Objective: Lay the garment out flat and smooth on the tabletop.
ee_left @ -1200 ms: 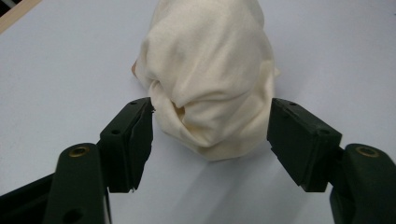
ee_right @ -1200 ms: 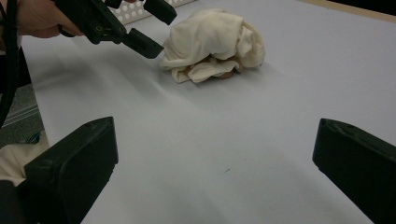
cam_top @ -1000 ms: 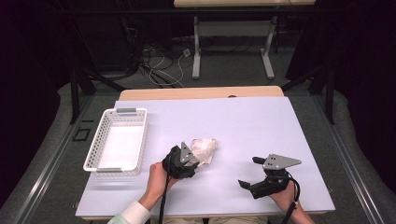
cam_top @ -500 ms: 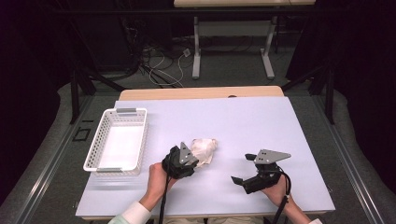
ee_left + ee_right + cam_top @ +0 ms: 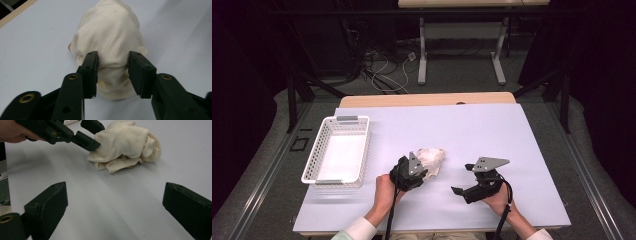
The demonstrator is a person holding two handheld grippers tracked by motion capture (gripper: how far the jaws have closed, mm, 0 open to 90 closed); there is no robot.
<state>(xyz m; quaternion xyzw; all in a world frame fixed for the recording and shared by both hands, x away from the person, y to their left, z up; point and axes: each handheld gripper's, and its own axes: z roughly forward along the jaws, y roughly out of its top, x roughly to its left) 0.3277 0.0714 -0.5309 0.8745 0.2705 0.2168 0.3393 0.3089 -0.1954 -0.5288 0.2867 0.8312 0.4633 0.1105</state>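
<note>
Our left gripper point(image 5: 113, 72) has its jaws pinching the cloth point(image 5: 112, 45), not yet lifted off the tabletop point(image 5: 492, 130); our right gripper point(image 5: 115, 212) waits open, basket point(image 5: 337, 155) empty.

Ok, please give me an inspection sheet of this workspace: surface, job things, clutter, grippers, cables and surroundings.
Surface: pale table, flat, no stains seen.
Job's things: crumpled cream cloth near the middle.
Clutter: white basket, nothing in it, at the left.
Grippers: left gripper has its jaws around the cloth's near fold; right gripper is open, holds nothing, faces the cloth.
Cables: one trails from each gripper toward the person; loose wires on the floor behind.
Surroundings: dark room, second table beyond.
</note>
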